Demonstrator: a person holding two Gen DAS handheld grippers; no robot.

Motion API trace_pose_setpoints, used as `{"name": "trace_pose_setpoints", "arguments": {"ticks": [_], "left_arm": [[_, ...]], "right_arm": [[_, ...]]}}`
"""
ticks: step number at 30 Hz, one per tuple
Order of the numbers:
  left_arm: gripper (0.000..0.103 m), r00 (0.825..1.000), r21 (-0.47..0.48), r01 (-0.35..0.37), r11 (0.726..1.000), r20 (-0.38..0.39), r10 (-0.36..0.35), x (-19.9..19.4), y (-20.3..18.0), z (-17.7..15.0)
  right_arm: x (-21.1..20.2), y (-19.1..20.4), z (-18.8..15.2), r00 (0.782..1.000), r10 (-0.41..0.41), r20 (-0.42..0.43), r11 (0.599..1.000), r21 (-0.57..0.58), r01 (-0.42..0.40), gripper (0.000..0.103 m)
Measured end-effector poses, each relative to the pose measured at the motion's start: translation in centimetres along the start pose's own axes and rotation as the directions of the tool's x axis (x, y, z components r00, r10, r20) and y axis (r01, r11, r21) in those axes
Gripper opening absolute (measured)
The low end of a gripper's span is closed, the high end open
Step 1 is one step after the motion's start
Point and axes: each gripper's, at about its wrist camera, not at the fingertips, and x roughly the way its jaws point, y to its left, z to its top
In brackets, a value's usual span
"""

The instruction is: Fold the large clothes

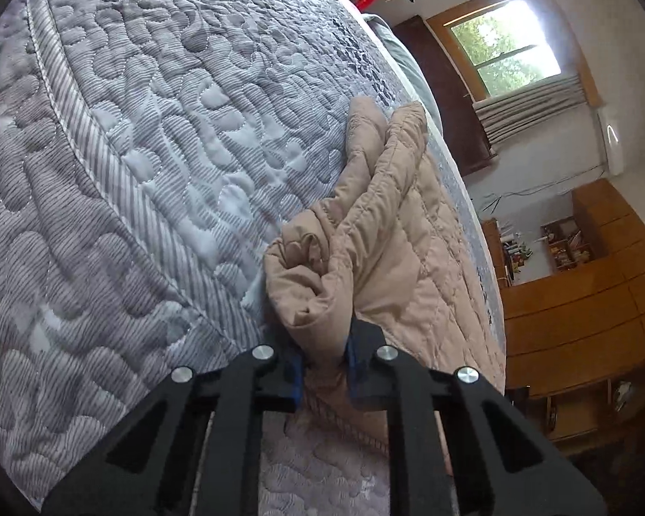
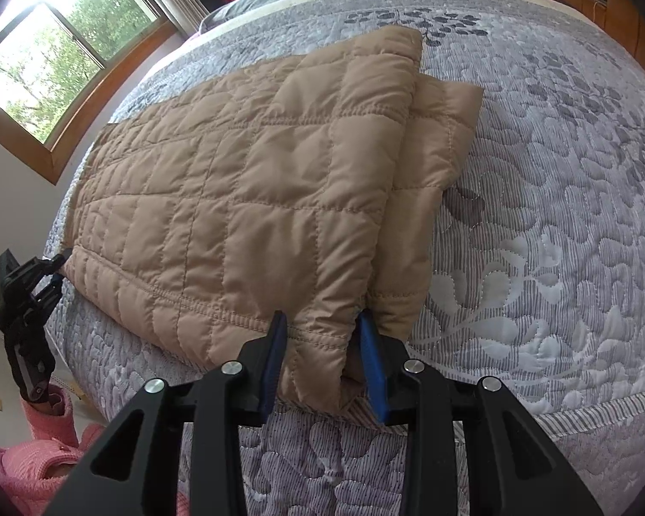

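Tan quilted jacket (image 2: pixel 245 198) lies folded on the bed (image 2: pixel 537 223), near the bed's front edge, puffy square-stitched panels, soft matte fabric. One folded layer sticks out past the top layer on the right. Bed cover is grey-white quilted cloth with a stitched leaf pattern and a striped border band.

Left gripper (image 1: pixel 324 365): black frame, blue pads, jaws nearly closed and pinching a bunched, rolled corner of the jacket at the bed's edge. In the right wrist view the same gripper (image 2: pixel 62 264) shows at the jacket's far left corner, held out from a pink sleeve (image 2: pixel 51 404) low at the left.

Right gripper (image 2: pixel 322 357): jaws partly apart, clamped on the thick folded corner of the jacket nearest the camera, blue pads pressing the fabric on both sides, pointing steeply down at the bed.

Behind: wood-framed window (image 2: pixel 51 56), wooden cabinets (image 1: pixel 580 301) with cluttered shelves, too small to tell contents.
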Motion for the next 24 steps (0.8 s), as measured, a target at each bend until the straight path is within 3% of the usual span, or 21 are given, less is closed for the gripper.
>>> {"name": "trace_pose_setpoints", "arguments": {"ticks": [4, 11, 18, 24], "left_arm": [[0.013, 0.999, -0.002, 0.031, 1.000, -0.033, -0.031, 1.6, 1.5, 0.1], [0.013, 1.000, 0.107, -0.007, 0.994, -0.007, 0.007, 2.0, 0.1, -0.2], [0.011, 0.999, 0.094, 0.054, 0.994, -0.016, -0.052, 1.2, 0.9, 0.3], [0.008, 0.993, 0.236, 0.086, 0.968, 0.065, -0.103, -2.3, -2.1, 0.4]], "right_arm": [[0.6, -0.2, 0.6, 1.000, -0.002, -0.018, 1.000, 0.001, 0.002, 0.035], [1.3, 0.2, 0.6, 1.000, -0.026, -0.001, 1.000, -0.006, 0.026, 0.035], [1.1, 0.0, 0.2, 1.000, -0.020, 0.007, 1.000, 0.009, 0.020, 0.035], [1.0, -0.6, 0.6, 1.000, -0.002, -0.006, 0.999, 0.033, 0.002, 0.035]]}}
